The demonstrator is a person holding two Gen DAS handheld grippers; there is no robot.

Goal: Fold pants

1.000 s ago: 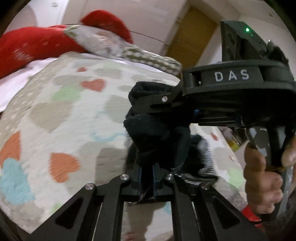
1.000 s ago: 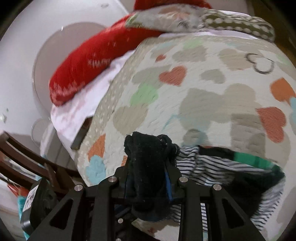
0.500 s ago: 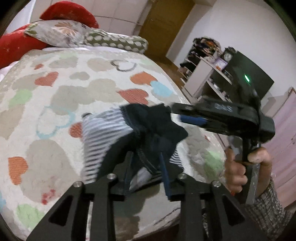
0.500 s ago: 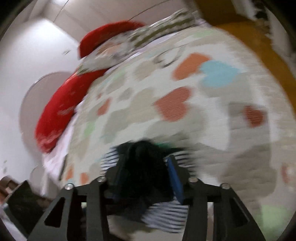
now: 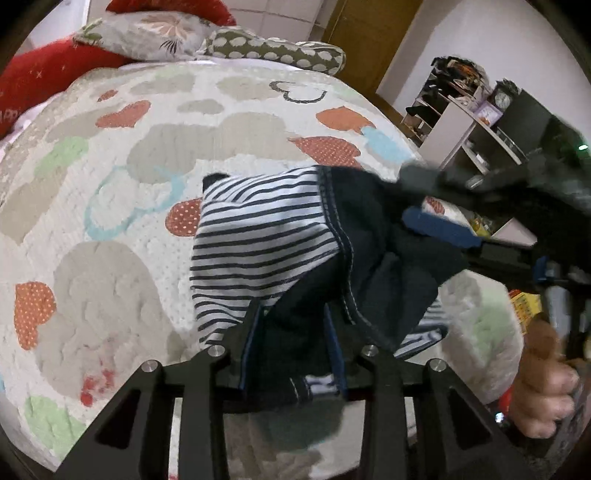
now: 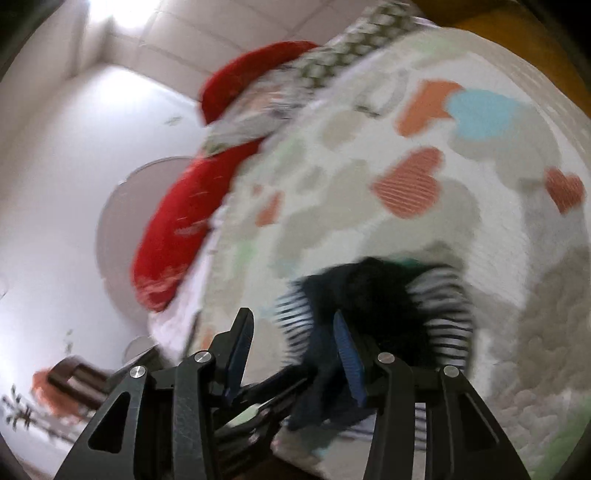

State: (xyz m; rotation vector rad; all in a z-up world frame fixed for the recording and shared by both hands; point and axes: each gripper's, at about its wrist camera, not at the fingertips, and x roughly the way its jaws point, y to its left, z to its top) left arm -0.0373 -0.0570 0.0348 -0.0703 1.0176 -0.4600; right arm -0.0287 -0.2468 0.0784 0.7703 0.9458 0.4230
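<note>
Right, the pants [image 5: 266,236] lie in a loose heap on the bed [image 5: 110,280], near its front edge, dark navy cloth outside and striped lining turned up to view. I count one pair only.

My left tool [image 5: 291,332] has just been opening its jaws. A fold of the navy cloth sits between them, but they stand parted and I judge they no longer pinch it. My right tool [image 6: 293,332] has just been closing a little. Its jaws are apart, with cloth against one pad and a clear gap at the other, so it grips nothing. That makes two tools, both loose. One hand [image 5: 543,373] shows in the left view, on the right tool's handle.

I judge this garment light, soft and limp. It will sag and bunch wherever it is not held, and the lining may slide against the outer cloth. The stitched seam [image 5: 334,206] looks like the firmest place to pinch, so I would take two well-separated points along an edge like that and pull it taut.

At the head of the bed I count one floral pillow [image 5: 147,33] and one spotted pillow [image 5: 280,51]. Whether the red cushion [image 5: 44,74] is one piece or two I cannot tell.
</note>
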